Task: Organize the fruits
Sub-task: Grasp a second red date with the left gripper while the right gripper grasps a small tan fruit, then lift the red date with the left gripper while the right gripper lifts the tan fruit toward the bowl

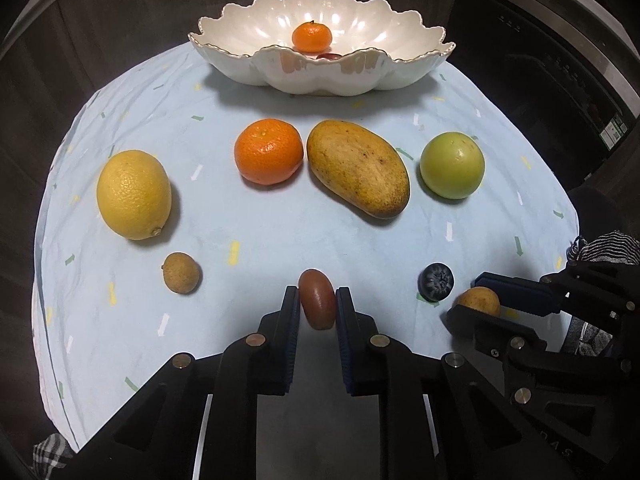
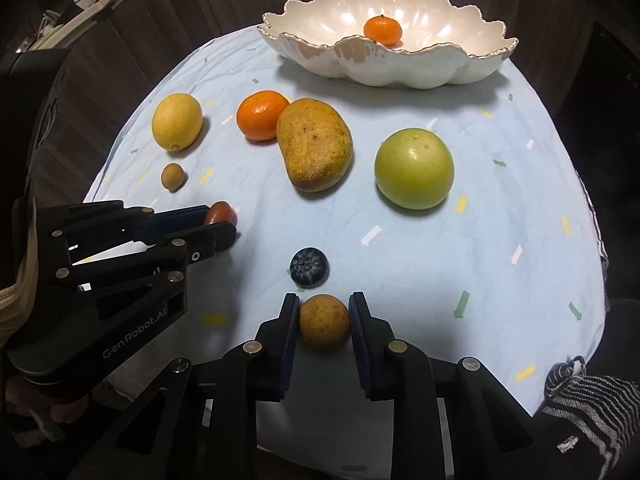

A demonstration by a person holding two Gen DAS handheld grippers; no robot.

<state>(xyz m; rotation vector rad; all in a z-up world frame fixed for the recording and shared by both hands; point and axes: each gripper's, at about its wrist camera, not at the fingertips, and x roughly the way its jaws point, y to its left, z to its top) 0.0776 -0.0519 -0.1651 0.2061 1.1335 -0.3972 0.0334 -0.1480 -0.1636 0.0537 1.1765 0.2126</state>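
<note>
Both grips had closed on small fruit at the near edge of the bench. The left hand-held gripper (image 1: 318, 300) was clamped on a reddish-brown oval fruit (image 1: 317, 305), its pads pressed to either flank, and the right hand-held gripper (image 2: 324, 312) was pinched on a round tan fruit (image 2: 323, 323) just nearer than the blueberry (image 2: 309, 267). Neither looked clear of the cloth yet.

The lift seemed best done straight up and slowly, since both fruits were smooth and rounded and could roll between flat pads; a firmer squeeze would risk bruising the softer red one (it looked thin-skinned). The carry then had to clear the mango (image 1: 358, 168) and the scalloped rim of the bowl (image 1: 416, 70).

That bowl was glossy pearly ceramic with a gold-edged wavy lip, and it held a small mandarin (image 1: 312, 37). On the pale blue cloth (image 1: 240, 216), slightly wrinkled, lay a pebbled lemon (image 1: 134, 194), a dimpled orange (image 1: 268, 151), the speckled matte mango, a waxy green apple (image 1: 452, 165) and a rough brown longan (image 1: 181, 273).
</note>
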